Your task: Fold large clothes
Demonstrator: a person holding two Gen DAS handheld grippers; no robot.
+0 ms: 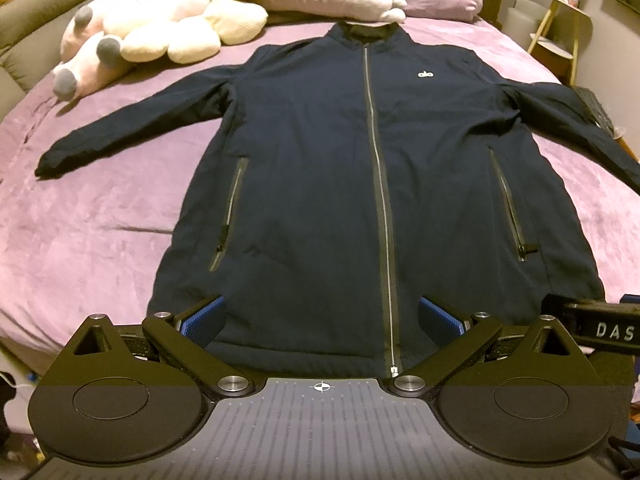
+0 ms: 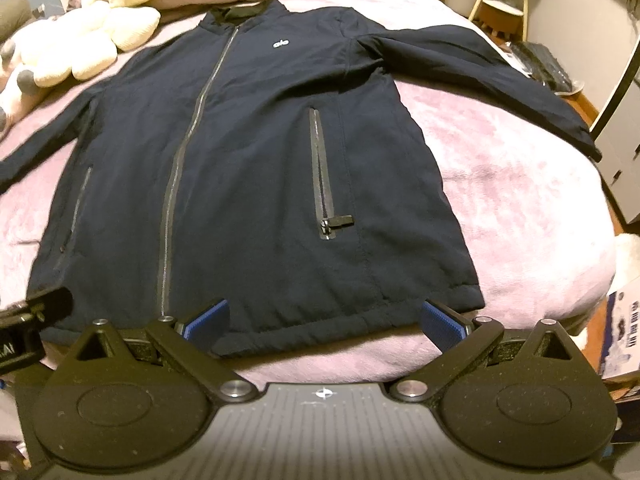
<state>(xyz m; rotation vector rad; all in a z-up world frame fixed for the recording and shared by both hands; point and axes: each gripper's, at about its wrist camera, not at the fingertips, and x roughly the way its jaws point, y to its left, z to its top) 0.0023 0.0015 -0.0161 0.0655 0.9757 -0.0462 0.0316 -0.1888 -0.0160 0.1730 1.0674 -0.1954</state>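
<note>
Left wrist view: the jacket (image 1: 360, 184) lies flat, zipped, across the bed (image 1: 92, 216), hem at its near edge. Left gripper (image 1: 320, 316) and right gripper (image 2: 324, 320) both gape empty. Thick padded fabric could slip a shallow pinch.

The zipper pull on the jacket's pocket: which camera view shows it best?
The right wrist view: the pocket zipper pull lies near the frame's centre, large and sticking out sideways on the jacket. In the left wrist view the same pull appears small, far to the right.
</note>
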